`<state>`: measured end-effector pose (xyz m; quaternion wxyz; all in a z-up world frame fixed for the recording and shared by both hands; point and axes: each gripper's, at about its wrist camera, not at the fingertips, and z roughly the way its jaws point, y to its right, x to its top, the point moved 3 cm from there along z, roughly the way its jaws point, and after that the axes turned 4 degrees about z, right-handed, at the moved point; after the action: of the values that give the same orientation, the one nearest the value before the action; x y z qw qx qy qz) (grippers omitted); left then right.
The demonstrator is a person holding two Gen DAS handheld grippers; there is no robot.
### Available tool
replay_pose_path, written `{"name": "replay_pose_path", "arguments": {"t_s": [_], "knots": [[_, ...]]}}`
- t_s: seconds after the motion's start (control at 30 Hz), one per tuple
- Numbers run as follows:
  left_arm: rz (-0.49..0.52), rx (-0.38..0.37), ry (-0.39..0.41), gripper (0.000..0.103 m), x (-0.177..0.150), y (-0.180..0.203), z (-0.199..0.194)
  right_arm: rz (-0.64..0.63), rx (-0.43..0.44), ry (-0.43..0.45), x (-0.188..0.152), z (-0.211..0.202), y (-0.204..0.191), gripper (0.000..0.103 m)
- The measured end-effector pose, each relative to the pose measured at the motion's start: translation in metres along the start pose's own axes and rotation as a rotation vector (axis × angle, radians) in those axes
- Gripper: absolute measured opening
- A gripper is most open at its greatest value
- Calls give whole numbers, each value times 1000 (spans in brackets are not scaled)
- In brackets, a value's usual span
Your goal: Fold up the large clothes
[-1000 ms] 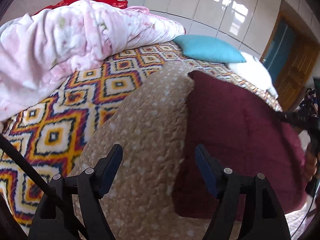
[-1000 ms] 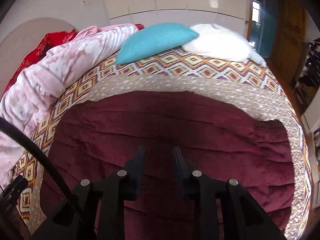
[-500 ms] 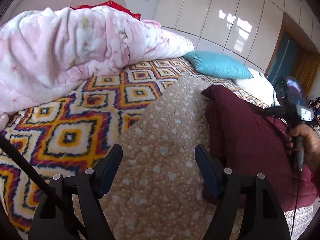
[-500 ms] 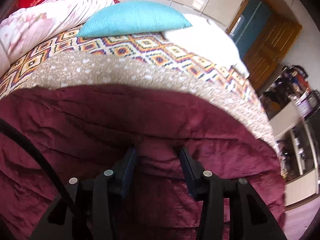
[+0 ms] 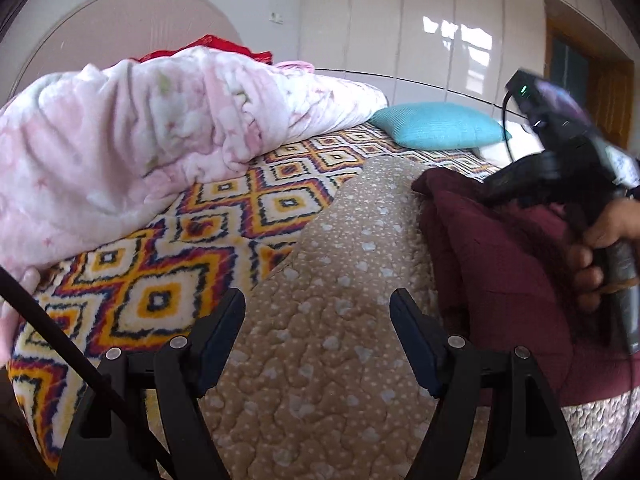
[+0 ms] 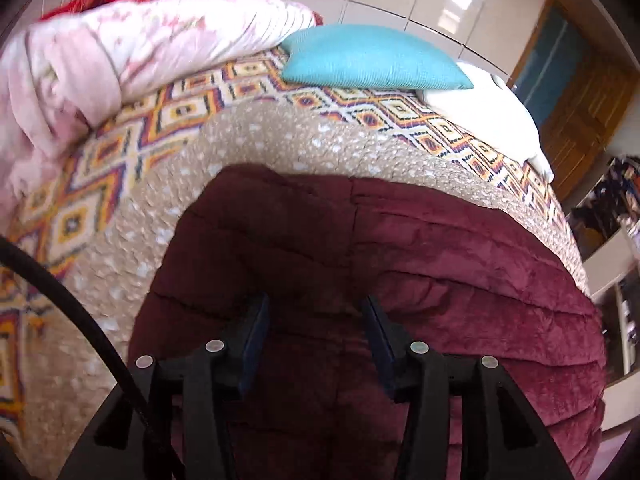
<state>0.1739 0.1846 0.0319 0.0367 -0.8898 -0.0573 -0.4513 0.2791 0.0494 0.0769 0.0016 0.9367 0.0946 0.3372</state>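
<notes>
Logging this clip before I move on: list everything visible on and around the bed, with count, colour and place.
Maroon garment: one, dark red plush, partly folded on the beige quilt.
Beige quilt: one, tan with pale spots, spread over the patterned blanket.
Patterned blanket: one, orange, white and navy diamonds, covering the bed.
Pink comforter: one, bunched at the bed's far side.
Red fabric: one, behind the comforter.
Teal pillow: one, far end.
White pillow: one, beside the teal.
Wooden door: one, brown, room corner.
Left gripper: black, open above the quilt.
Right gripper: black, fabric between its fingers.
</notes>
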Motion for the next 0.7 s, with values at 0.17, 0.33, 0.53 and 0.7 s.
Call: {"name": "replay_pose_path", "arguments": {"t_s": [0.17, 0.33, 0.53, 0.7], "knots": [[18, -8, 9, 74, -1, 10, -4, -35, -82, 45, -26, -18, 62, 56], [8, -19, 0, 74, -2, 11, -6, 214, -222, -15, -65, -3, 221, 77], [-13, -28, -17, 74, -2, 11, -3, 636, -332, -119, -121, -13, 406, 88], [25, -39, -41, 74, -5, 24, 2, 542, -385, -57, -114, -47, 398, 83]]}}
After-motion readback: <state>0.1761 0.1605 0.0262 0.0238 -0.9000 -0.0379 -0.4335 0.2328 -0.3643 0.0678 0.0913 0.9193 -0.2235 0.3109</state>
